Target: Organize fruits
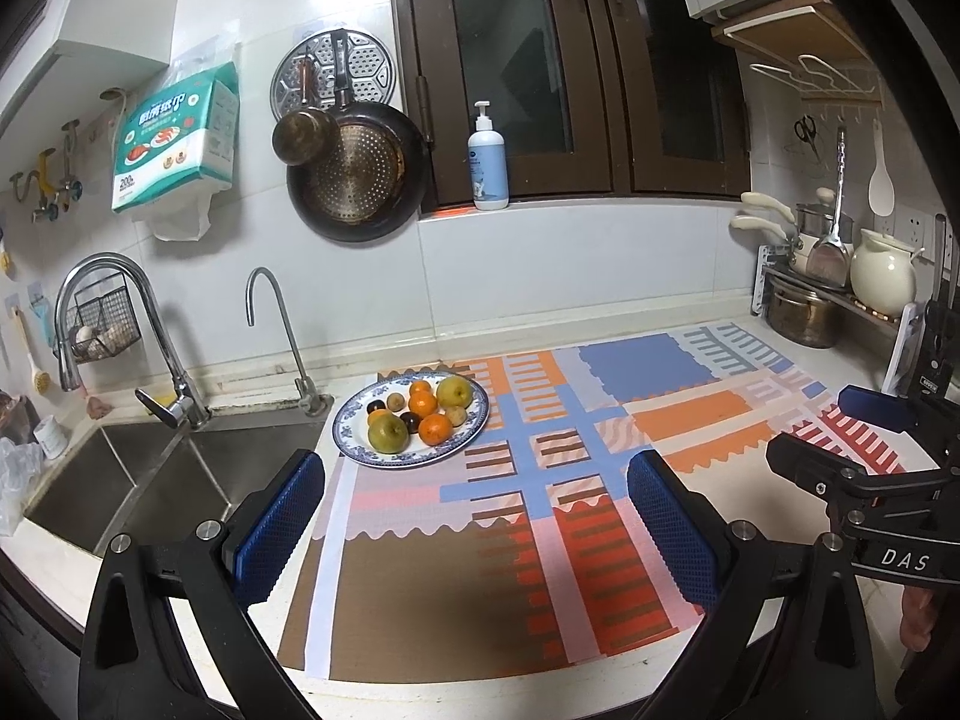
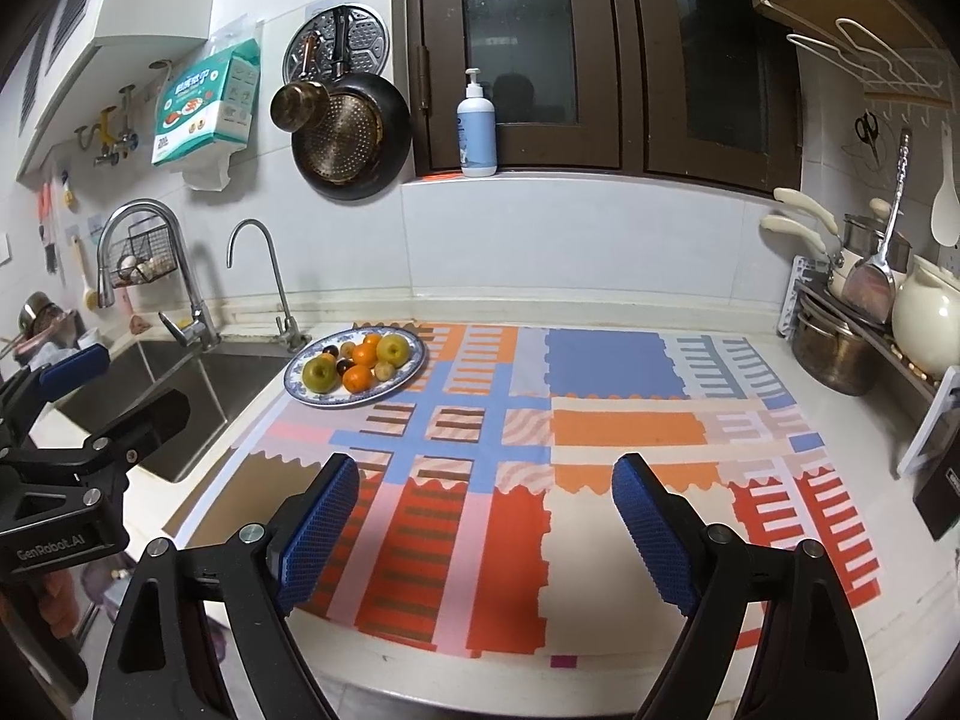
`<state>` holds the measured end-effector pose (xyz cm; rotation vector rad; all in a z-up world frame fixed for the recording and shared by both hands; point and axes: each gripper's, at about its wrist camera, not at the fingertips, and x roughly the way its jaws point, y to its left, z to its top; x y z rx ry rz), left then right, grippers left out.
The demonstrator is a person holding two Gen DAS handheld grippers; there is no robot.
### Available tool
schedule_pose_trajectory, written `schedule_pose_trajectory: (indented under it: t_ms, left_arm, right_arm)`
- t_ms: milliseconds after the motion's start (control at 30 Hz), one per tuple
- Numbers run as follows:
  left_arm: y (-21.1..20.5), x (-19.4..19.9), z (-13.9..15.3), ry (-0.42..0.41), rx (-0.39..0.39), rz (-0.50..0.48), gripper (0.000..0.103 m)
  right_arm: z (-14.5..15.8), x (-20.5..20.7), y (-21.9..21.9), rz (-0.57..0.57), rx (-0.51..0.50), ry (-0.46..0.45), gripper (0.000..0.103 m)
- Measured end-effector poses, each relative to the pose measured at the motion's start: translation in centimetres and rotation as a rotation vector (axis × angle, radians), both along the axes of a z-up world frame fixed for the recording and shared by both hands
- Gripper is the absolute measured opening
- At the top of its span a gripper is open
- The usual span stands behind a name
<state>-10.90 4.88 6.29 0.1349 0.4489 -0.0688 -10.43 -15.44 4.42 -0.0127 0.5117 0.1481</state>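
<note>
**Fruit plate at the sink end, both claws released over the mat**

A patterned mat [image 2: 516, 450] of orange, blue, red and brown blocks covers most of the table [image 2: 600, 678]. At its far left corner, just beside the sink [image 1: 150, 480], sits a blue-and-white plate [image 1: 474, 420] holding the fruit: two yellow-green apples [image 1: 387, 433], several oranges [image 1: 435, 428] and a few small dark and tan fruits, all heaped together and touching. Behind the plate stand two taps [image 1: 282, 330] at the sink's back edge.

On the tiled wall hang a pack of kitchen paper [image 1: 177, 138], a steamer tray and dark pans [image 1: 354, 174]. A pump bottle [image 1: 489, 159] stands on the sill under a dark-framed window. At the right end of the table a rack carries pots [image 2: 834, 354], a cream jug [image 2: 927, 324] and hanging utensils, well apart from the plate. Nothing lies on the mat between the claws and the plate.

The left claw [image 1: 477, 531] hangs over the near left part of the mat, angled downward, its blue-padded fingers [image 1: 282, 528] spread wide with nothing between them. The right claw [image 2: 483, 531] hangs beside it over the near middle of the mat, tilted down likewise, jaws wide apart and empty. Each claw shows at the edge of the other's view. The plate lies ahead and to the left of both, well apart from them.
</note>
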Motion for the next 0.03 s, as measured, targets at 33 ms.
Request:
schedule_pose_trajectory:
  t_ms: [33]
  left_arm:
    - [-0.03,0.09,-0.03,0.002,0.002,0.000,0.103]
  right_arm:
    - [0.00,0.10,-0.04,-0.001,0.000,0.000,0.087]
